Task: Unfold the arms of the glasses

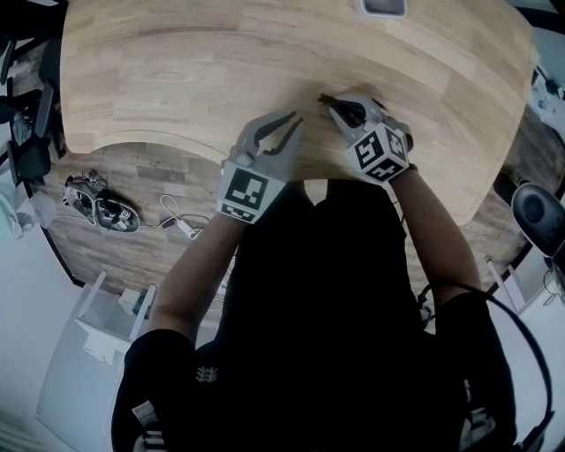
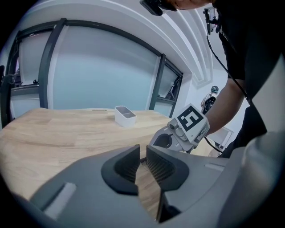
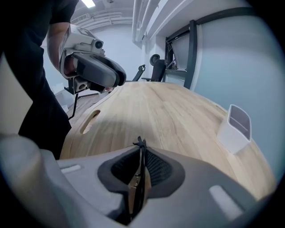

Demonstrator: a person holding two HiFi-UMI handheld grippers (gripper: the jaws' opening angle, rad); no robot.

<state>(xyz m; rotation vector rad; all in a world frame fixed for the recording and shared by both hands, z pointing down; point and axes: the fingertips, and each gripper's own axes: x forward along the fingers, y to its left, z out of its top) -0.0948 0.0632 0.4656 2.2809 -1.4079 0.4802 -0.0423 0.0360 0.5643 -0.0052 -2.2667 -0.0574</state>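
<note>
Gripping the dark glasses (image 1: 328, 100) edge-on, the right gripper (image 3: 142, 156) has its fingers closed on them just above the desk (image 1: 177, 71), well short of the white tray (image 1: 384, 7). The left gripper (image 1: 296, 117) waits equally far from that tray, fingers slightly parted on nothing. Light, slim and probably slick, the glasses look fragile at the hinges. Hold the front beside a hinge and ease each arm out near its tip; which part is pinched now is unclear.

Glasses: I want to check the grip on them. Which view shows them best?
Right gripper view: a thin dark part of the glasses stands clamped in the right gripper. Head view shows a small dark shape; left gripper view, almost nothing.
</note>
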